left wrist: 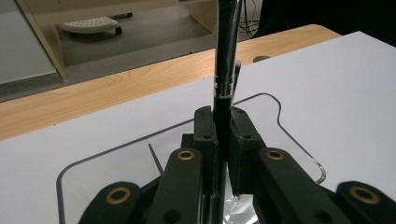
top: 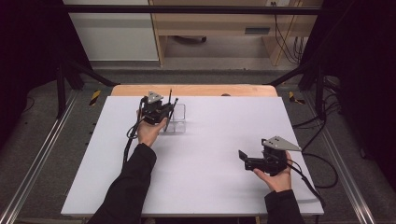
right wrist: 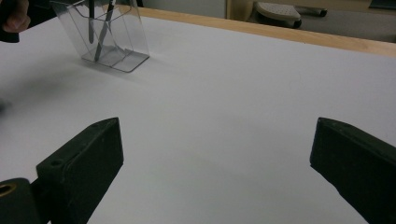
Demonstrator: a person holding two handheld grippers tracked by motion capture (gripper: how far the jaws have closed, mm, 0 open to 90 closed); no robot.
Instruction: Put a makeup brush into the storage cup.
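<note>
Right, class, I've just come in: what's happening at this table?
A person holds a gripper in each hand at a white table. The left gripper is shut on a black pen, held upright over a clear plastic holder near the table's far edge. Another dark stick stands in the holder. The right gripper is open, holds nothing and hangs over bare table.

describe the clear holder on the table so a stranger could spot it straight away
On the white table, look toward the far edge, left of centre, beside the left hand-held gripper. There stands the clear plastic holder, with dark sticks in it. It is the one see-through thing there; the left hand-held gripper grips a black pen over it.
</note>
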